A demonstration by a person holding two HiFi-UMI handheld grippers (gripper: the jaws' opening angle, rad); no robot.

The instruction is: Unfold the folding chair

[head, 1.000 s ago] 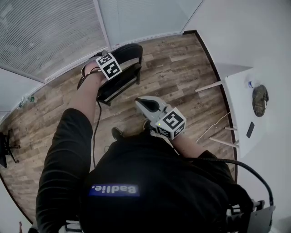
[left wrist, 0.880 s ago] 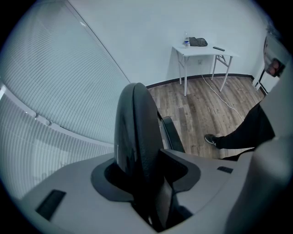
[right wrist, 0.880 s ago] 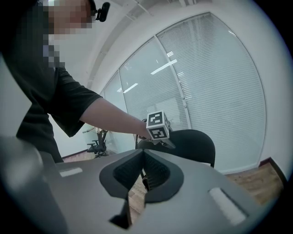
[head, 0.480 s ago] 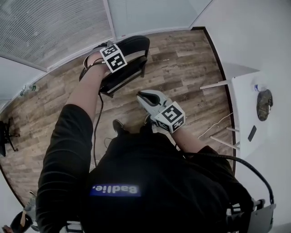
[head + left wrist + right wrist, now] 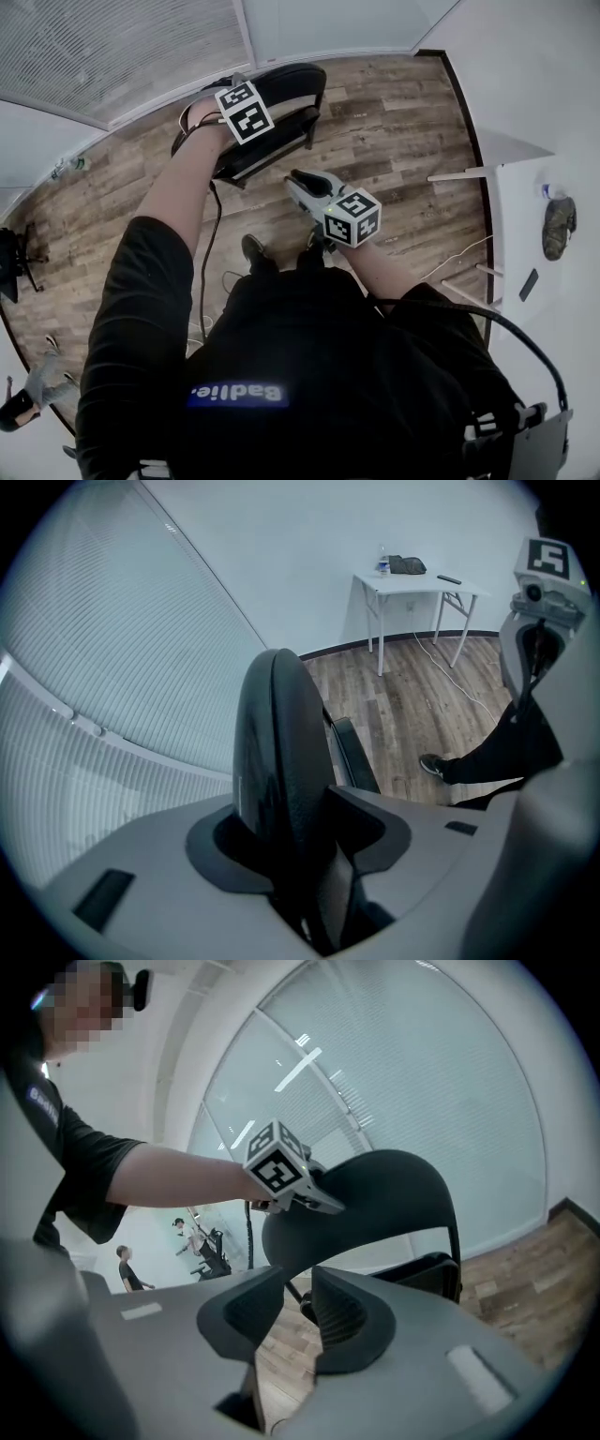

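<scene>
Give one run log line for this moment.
left gripper: shut on chair backrest; right gripper: fingers just opening, empty; seat: folded

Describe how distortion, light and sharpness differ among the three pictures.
Head view: strong fisheye curves the window blinds; light is even, picture sharp. Left gripper view: dark corners; the folding chair's backrest, close to the lens, is dark with a faint sheen. Right gripper view: bright blinds leave the backrest a dark shape.

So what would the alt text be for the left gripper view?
The left claw clamps the curved back of a black folding chair, seen edge-on. Beyond it lie a wooden floor and a small white table against the wall.
</scene>
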